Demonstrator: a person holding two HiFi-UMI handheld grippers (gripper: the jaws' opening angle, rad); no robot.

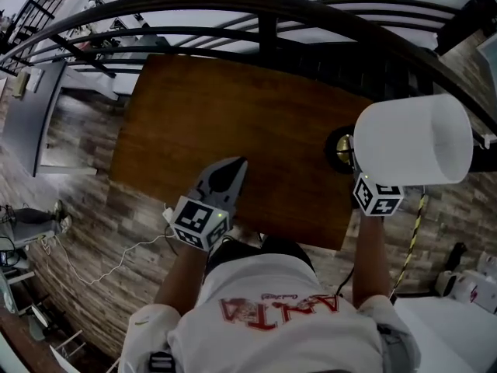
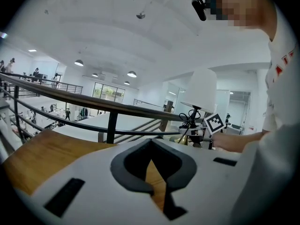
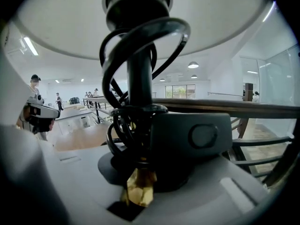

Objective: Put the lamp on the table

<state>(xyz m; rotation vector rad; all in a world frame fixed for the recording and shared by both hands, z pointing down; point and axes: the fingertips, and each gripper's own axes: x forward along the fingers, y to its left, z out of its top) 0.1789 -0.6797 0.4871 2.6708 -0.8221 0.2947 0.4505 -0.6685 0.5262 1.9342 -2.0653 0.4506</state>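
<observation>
Jaws of the right gripper (image 3: 140,170) clamp the dark stem of the lamp (image 3: 139,78), its cord (image 3: 112,60) coiled round it. The white shade (image 1: 411,138) fills the right of the head view, with the brass base (image 1: 342,148) at the wooden table's (image 1: 233,123) right edge. The left gripper (image 2: 151,159) is at lower centre, over the near edge, jaws together and empty. A black railing (image 1: 264,10) runs along the top.

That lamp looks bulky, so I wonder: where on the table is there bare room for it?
Nearly the whole table is bare: from the railing side down to the left claw at the near edge. Only the right end is crowded, where the right claw holds the lamp.
</observation>
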